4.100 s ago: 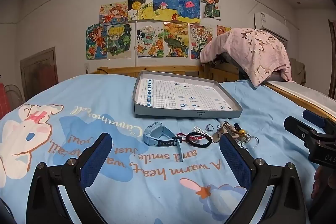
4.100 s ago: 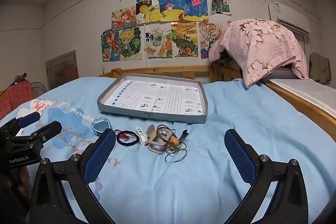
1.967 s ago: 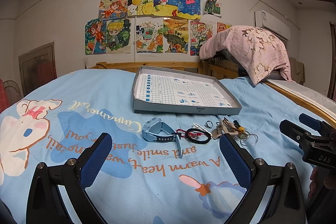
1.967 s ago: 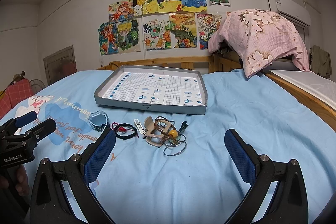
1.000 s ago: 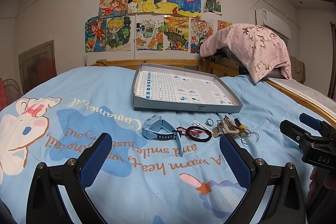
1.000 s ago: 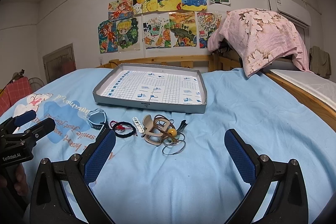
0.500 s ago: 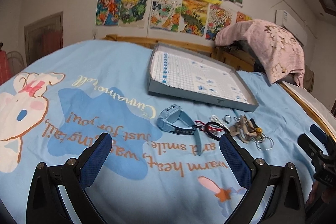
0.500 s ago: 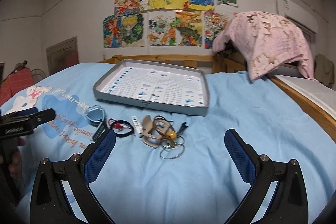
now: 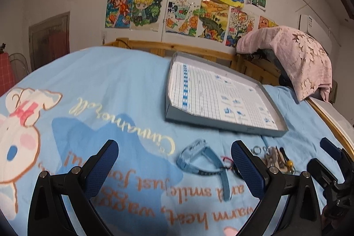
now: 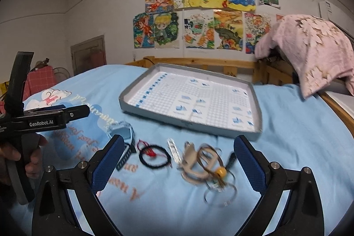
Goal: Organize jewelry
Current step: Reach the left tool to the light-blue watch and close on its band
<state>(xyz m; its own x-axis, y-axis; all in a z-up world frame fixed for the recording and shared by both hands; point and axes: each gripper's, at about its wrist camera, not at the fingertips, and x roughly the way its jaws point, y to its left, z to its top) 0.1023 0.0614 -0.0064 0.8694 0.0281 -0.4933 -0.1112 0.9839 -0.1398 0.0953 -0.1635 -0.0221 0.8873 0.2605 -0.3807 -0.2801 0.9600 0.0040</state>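
A grey shallow tray with a white grid lining lies on the blue bedspread. In front of it lies a row of jewelry: a light-blue watch, a black cord bracelet with red thread, a small white clip, a beige hair clip tangled with brown cords and a yellow bead, and thin wire rings. My left gripper is open and empty, just short of the watch. My right gripper is open and empty, above the bracelet and hair clip.
The bedspread carries a cartoon rabbit print and orange lettering. A wooden bed rail runs behind the tray. A pink flowered cloth hangs over something at the right. Drawings cover the wall.
Both grippers have moved forward and down toward the jewelry row. The left one has swung so the watch now sits between its fingers. Both stay open.
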